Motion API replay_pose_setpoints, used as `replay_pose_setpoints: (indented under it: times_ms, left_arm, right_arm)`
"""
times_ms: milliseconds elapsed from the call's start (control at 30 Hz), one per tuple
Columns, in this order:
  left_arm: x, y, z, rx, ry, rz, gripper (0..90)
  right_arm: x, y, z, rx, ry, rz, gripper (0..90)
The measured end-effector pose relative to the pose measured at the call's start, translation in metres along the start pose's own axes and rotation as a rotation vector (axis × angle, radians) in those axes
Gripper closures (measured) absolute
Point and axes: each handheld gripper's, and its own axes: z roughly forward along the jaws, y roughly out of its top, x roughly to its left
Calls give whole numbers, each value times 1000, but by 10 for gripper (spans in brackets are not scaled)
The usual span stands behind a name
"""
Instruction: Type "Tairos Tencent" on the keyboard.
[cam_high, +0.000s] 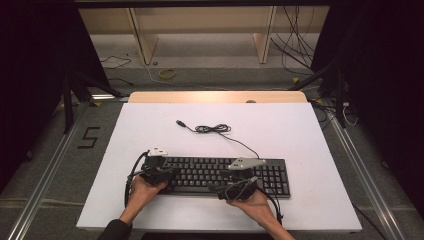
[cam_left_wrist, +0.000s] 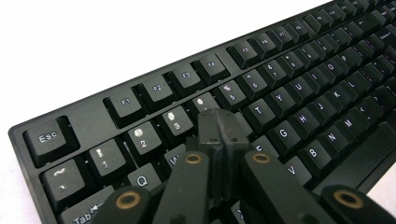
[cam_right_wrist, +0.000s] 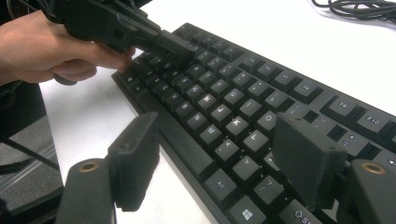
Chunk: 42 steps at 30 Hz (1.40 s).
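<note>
A black keyboard lies across the near part of the white table, and its cable runs back to a loose coil and a USB plug. My left gripper is shut with nothing between its jaws. Its joined tips sit over the keys just below the number row of the keyboard, at its left end. My right gripper is open. In the right gripper view its jaws straddle the front edge of the keyboard, one pad over the table, the other over the bottom key rows. The left gripper and its hand appear farther off.
The white table has bare room behind and beside the keyboard. A wooden edge borders its far side. Black stands and loose cables are on the floor beyond, and metal rails run along both sides.
</note>
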Motion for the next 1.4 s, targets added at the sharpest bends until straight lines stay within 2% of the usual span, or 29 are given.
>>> replay_pose_setpoints:
  times_ms: [133,333,533,733,967,1133,1400]
  left_arm:
    - [1,0,-2,-6,-4,-6,889]
    - [3,2,-9,-40,-20,-20,887]
    - [4,2,-17,-72,-44,-35,833]
    - [5,0,-25,-91,-71,-46,736]
    - [2,-3,-32,-109,-88,-51,552]
    - [-1,-6,-37,-122,-102,-48,481]
    - [-4,-10,-41,-146,-108,-46,430]
  right_arm:
    - [-1,0,0,-3,-1,2,329]
    - [-1,0,-1,-9,-2,1,330]
    - [-1,1,0,-11,-2,2,345]
    - [1,4,2,-11,-2,-8,396]
    - [2,7,6,-4,-5,-17,471]
    - [4,9,9,-2,1,-25,522]
    - [6,12,16,5,16,-33,573]
